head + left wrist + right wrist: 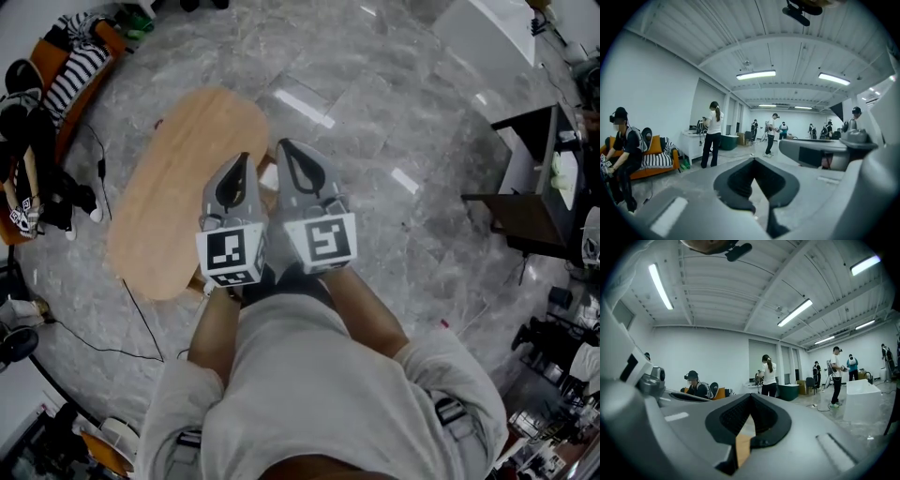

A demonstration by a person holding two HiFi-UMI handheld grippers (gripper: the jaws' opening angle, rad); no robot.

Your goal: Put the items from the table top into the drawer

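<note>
In the head view an oval wooden table stands on the grey marble floor far below, its top showing bare wood. I cannot see a drawer or any loose items on it. Both grippers are raised side by side in front of the person's chest, above the table's right edge. The left gripper has its jaws together with nothing between them. The right gripper is also shut and holds nothing; a sliver of wood shows through below its tips. Both gripper views look level across the room.
An orange sofa with striped cushions stands at the upper left, and a cable trails over the floor. A dark desk is at the right. Several people stand in the room, and one sits on the sofa.
</note>
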